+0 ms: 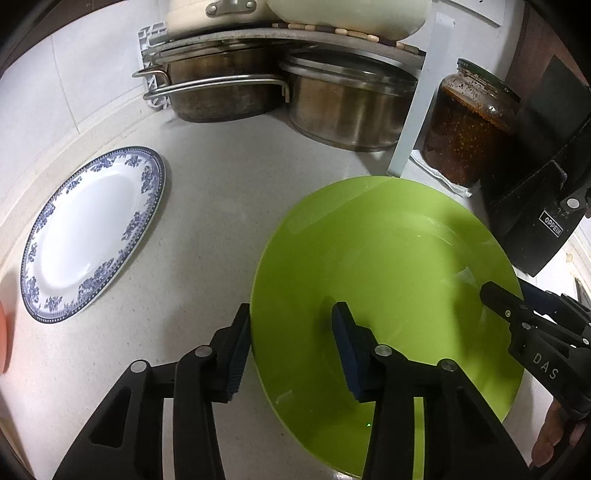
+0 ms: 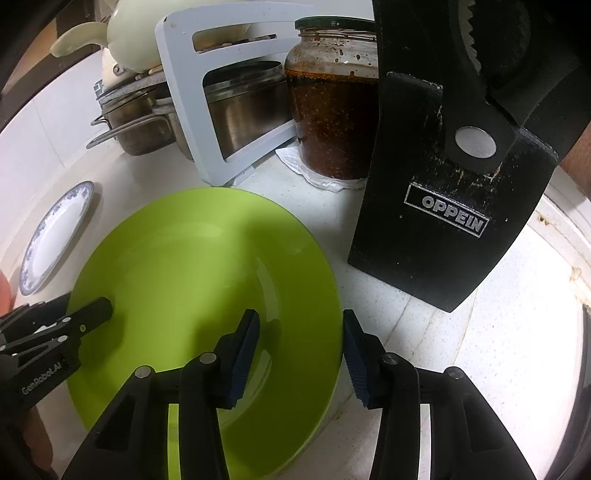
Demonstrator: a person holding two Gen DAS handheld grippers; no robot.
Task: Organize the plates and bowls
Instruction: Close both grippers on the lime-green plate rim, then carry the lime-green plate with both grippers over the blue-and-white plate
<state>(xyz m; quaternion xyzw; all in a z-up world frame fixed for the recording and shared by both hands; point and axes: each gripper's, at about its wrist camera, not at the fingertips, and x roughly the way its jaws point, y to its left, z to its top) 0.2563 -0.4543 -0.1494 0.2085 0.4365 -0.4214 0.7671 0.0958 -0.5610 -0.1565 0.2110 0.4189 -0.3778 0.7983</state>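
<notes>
a green plate (image 1: 388,295) lies flat on the desk (image 1: 199,229) beside a knife block (image 2: 443,206). the left tool (image 1: 291,354) and right tool (image 2: 301,354) straddle opposite rims, jaws apart, not yet pinching, seemingly to lift it level.

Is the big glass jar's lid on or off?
On: a dark lid caps the glass jar, which is nearly full of dark reddish contents.
</notes>
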